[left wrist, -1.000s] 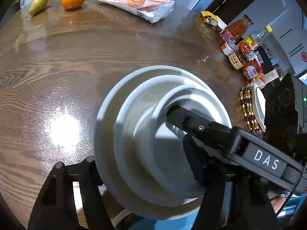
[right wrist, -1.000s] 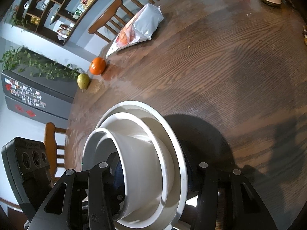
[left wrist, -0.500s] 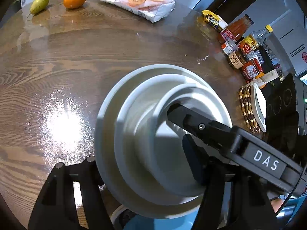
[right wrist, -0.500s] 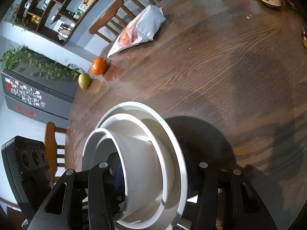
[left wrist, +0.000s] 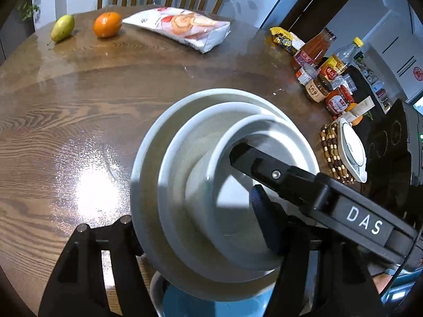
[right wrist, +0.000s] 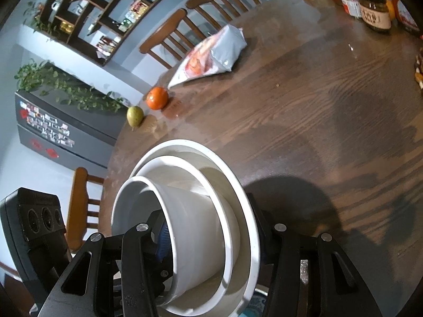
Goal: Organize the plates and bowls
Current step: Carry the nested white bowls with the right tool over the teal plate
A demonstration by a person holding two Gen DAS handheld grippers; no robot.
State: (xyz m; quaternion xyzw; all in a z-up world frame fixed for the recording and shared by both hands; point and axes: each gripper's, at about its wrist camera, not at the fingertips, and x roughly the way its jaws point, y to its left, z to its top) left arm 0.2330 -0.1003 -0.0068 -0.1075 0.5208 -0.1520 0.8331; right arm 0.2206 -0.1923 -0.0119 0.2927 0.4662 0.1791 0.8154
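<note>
Left gripper point(left wrist: 201, 227) clamps stack of white dishes point(left wrist: 211, 185), tilted on edge above wooden table point(left wrist: 79, 105); one finger inside small bowl point(left wrist: 238, 198), other behind large plate point(left wrist: 142, 185). Right gripper point(right wrist: 208, 240) pinches same stack from opposite side, likewise closed on it. Blue-rimmed dish point(left wrist: 185, 303) sits just below. Left view alone shows sauce bottles point(left wrist: 320, 68), beaded trivet point(left wrist: 333, 153). Right view alone shows shelving point(right wrist: 105, 8), fridge point(right wrist: 58, 132). Both show orange point(left wrist: 107, 24), pear point(left wrist: 62, 27), snack bag point(left wrist: 182, 27).

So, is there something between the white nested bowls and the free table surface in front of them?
Nothing visible. Both grippers hold the stack of white nested bowls on edge; the brown wooden table just ahead is bare. The orange, pear and snack bag lie far off.
</note>
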